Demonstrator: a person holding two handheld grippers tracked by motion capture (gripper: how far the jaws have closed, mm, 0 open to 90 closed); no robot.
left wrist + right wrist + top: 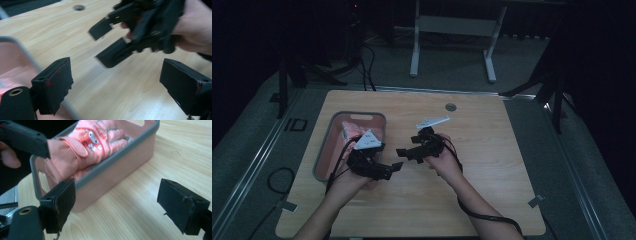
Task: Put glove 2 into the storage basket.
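A pink bin with a grey rim [326,145] stands on the left half of the wooden table. A pink glove [87,142] with a small cartoon print lies inside it, cuff toward the near end. My left gripper [393,168] hovers just right of the bin, jaws pointing right, open and empty [120,90]. My right gripper [404,152] faces it from the table's middle, jaws pointing left toward the bin, open with nothing between them [121,206]. The two grippers' tips are close together but apart.
The wooden table [492,150] has a round cable hole [450,107] near its far edge. A white desk frame [452,30] stands on the floor beyond. The right gripper's cable [482,215] trails along the forearm toward the front edge.
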